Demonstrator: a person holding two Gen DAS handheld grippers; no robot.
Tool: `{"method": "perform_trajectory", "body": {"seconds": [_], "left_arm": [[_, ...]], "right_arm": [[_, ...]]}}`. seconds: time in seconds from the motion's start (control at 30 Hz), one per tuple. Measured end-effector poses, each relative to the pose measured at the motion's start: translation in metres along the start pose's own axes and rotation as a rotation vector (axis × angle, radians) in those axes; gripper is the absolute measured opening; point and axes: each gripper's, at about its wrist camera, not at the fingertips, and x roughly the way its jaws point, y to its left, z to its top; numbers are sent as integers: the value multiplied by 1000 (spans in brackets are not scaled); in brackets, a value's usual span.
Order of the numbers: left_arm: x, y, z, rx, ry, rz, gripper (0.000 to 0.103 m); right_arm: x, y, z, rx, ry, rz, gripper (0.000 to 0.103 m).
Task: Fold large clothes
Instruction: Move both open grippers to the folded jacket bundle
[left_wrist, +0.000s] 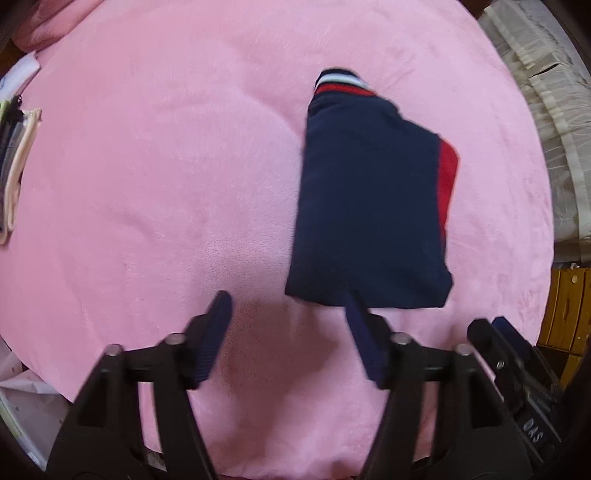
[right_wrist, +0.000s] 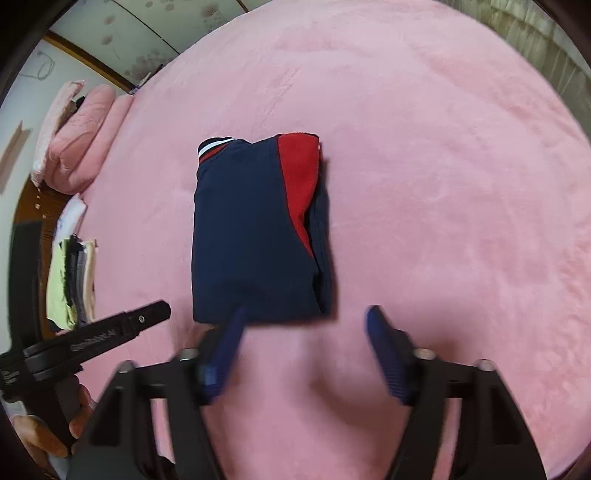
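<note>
A navy garment (left_wrist: 369, 206) with a red panel and a red-and-white striped cuff lies folded into a compact rectangle on the pink blanket (left_wrist: 166, 184). It also shows in the right wrist view (right_wrist: 251, 236). My left gripper (left_wrist: 288, 299) is open and empty, just in front of the garment's near edge and to its left. My right gripper (right_wrist: 306, 314) is open and empty, just in front of the garment's near right corner. The left gripper also shows at the left of the right wrist view (right_wrist: 110, 328).
A stack of folded clothes (right_wrist: 74, 273) lies at the bed's left edge, also in the left wrist view (left_wrist: 14, 166). Pink pillows (right_wrist: 81, 140) sit at the far left. A curtain (left_wrist: 546, 92) and wooden furniture (left_wrist: 565, 314) stand right of the bed.
</note>
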Motion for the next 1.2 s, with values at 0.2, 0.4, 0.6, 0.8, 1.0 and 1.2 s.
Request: {"method": "perform_trajectory", "body": {"seconds": [0.2,0.4,0.6,0.8,1.0,1.2], "left_arm": [[-21,7,-8,74,-23,23,72],[-48,6,-26,137,-62,17,72],[-54,2,-30,149,-70,5,73],[-46,4,-27,145,-54,10,73],[-24,2,-13,158,-15,-11,73],[26,6,18,110,66,-124,73]], "right_arm": [[-20,9,-11,49,24,-15,88],[-21,19,-24,70,47,4,88],[-22,33,-22,31,23,5,88],[-16,36,-18,20,29,11,88],[4,33,-9,23,52,26,88],[39,14,14,56,63,97,88]]}}
